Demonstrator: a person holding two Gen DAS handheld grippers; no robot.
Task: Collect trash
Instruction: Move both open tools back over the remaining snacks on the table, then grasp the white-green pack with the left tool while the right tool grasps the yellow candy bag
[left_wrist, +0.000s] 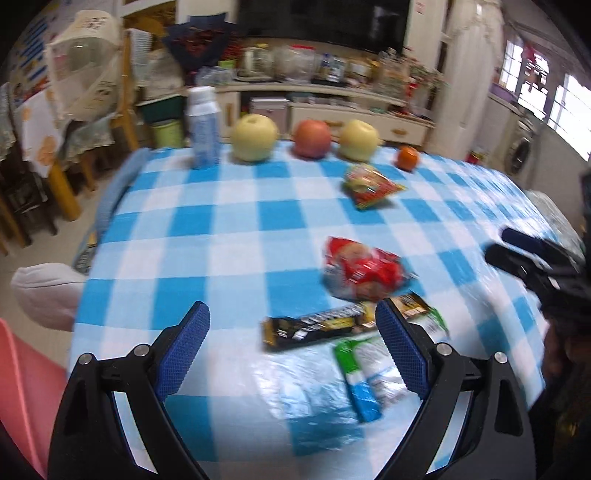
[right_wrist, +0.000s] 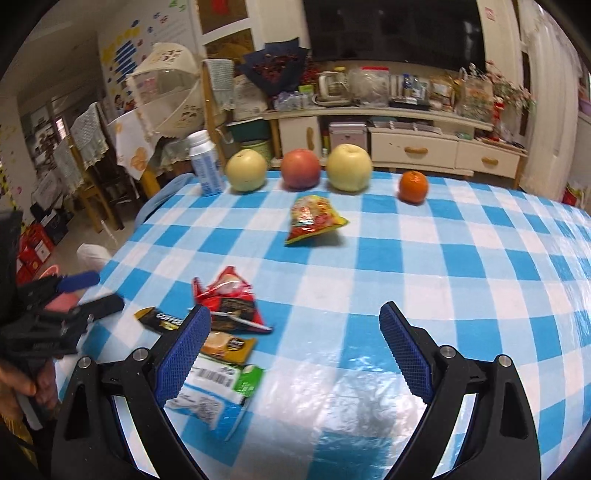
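Item: trash, four pieces, all empty wrappers lying loose on the blue-checked surface (right_wrist: 424, 258).

1. Black coffee sachet (left_wrist: 314, 326), long and flat, just ahead of my left gripper (left_wrist: 291, 343), near the surface's near edge.
2. Green-and-white wrapper (left_wrist: 364, 373), flat, touching the sachet's near side, partly behind my left gripper's right-hand finger.
3. Red snack bag (left_wrist: 360, 273), torn open and crumpled, just beyond the sachet.
4. Yellow-and-red snack bag (right_wrist: 314, 219), puffed, apart from the rest, mid-surface, short of the fruit row.

Not trash, by my judgement: two yellow pears (right_wrist: 245, 171), a red apple (right_wrist: 300, 168), an orange (right_wrist: 413, 186) and a white bottle (right_wrist: 205, 162), in a row along the far edge.

Fingers: my left gripper's stand wide apart, holding nothing. My right gripper (right_wrist: 295, 347) likewise, spread and empty, over bare cloth to the right of the pile.

Handling, as I judge it: all pieces light, thin, soft and slick; likely to slide or crumple, not break. The flat ones offer little to pinch, so take an edge or a raised corner. The red bag's torn upstanding flap and the yellow bag's puffed body offer the easiest hold.
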